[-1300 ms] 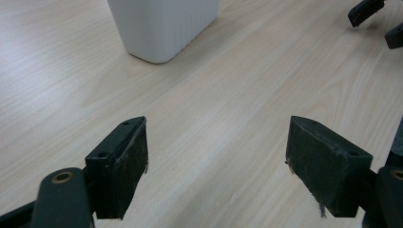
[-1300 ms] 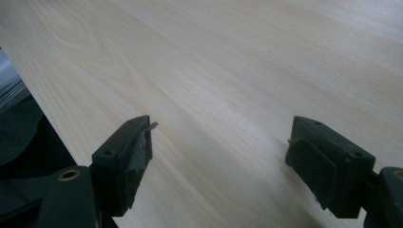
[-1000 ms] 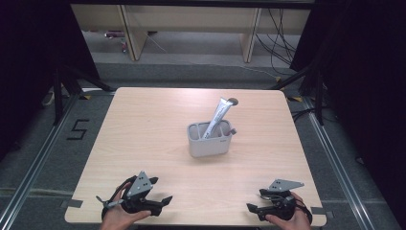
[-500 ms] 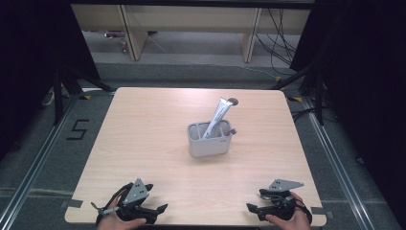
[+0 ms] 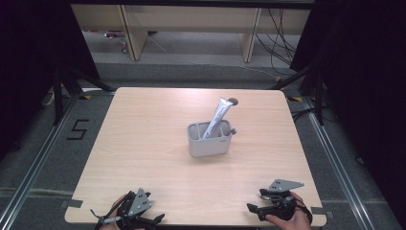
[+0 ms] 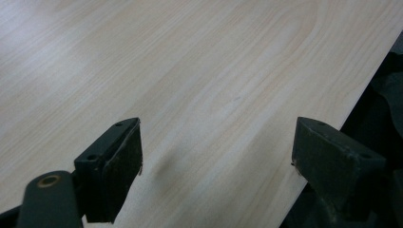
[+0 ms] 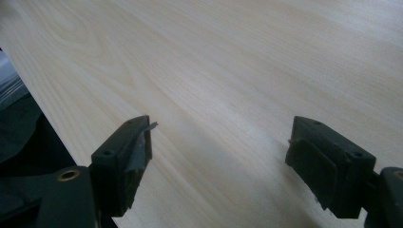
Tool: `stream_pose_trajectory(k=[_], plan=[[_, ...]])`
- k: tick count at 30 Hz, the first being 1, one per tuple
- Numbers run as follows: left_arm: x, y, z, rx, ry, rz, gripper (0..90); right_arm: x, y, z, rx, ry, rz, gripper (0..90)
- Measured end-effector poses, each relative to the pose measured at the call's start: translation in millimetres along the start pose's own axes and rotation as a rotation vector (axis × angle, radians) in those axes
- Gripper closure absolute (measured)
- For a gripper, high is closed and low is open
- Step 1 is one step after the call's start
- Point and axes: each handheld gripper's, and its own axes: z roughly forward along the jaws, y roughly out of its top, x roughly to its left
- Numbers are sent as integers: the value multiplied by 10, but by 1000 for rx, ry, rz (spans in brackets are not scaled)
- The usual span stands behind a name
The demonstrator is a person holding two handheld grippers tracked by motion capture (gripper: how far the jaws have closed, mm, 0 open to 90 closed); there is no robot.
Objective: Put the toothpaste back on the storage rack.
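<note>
A grey two-part holder [image 5: 209,140] stands at the middle of the light wooden table [image 5: 143,143]. A silver tube [image 5: 219,116] leans in it, its top tilted to the far right. My left gripper [image 5: 152,220] rests at the table's near left edge, held by a hand. Its black jaws stand wide open over bare wood in the left gripper view [image 6: 216,156]. At the near right edge a hand holds my right gripper [image 5: 254,201]. It is also open, with nothing between the fingers [image 7: 218,156]. Both grippers are well apart from the holder.
Wooden shelving [image 5: 191,28] and loose cables [image 5: 282,43] lie beyond the far edge. A "5" mark [image 5: 76,129] is on the floor at the left. Metal rails run along both sides. Dark curtains flank the table.
My left gripper has slid back toward the near edge of the table. The right gripper, the holder and the tube have stayed put.
</note>
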Motion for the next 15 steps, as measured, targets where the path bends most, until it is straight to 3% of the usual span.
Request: stream_pose_trajectory(k=[1, 2, 4, 5, 7, 9, 11, 15], plan=[[-3, -6, -2, -5, 4, -17, 169, -9, 2, -4, 0, -8, -13, 232], [17, -7, -9, 4, 9, -1, 169, -10, 2, -3, -1, -6, -13, 232], [16, -14, -8, 5, 8, -7, 168, -7, 3, -6, -1, -7, -11, 231], [-1, -16, 3, -13, -1, -27, 168, -6, 3, -5, -1, -9, -12, 231], [10, -10, -9, 3, 2, -3, 168, -21, 7, 2, 5, 1, -23, 231], [3, -13, 0, -10, -6, -10, 168, 16, 2, -3, 0, -28, -2, 231], [20, -17, -8, 3, -3, -10, 168, -12, 7, 1, -14, -38, -43, 231], [35, -15, -26, -6, 6, -20, 168, -9, 5, -1, -11, -38, -36, 231]])
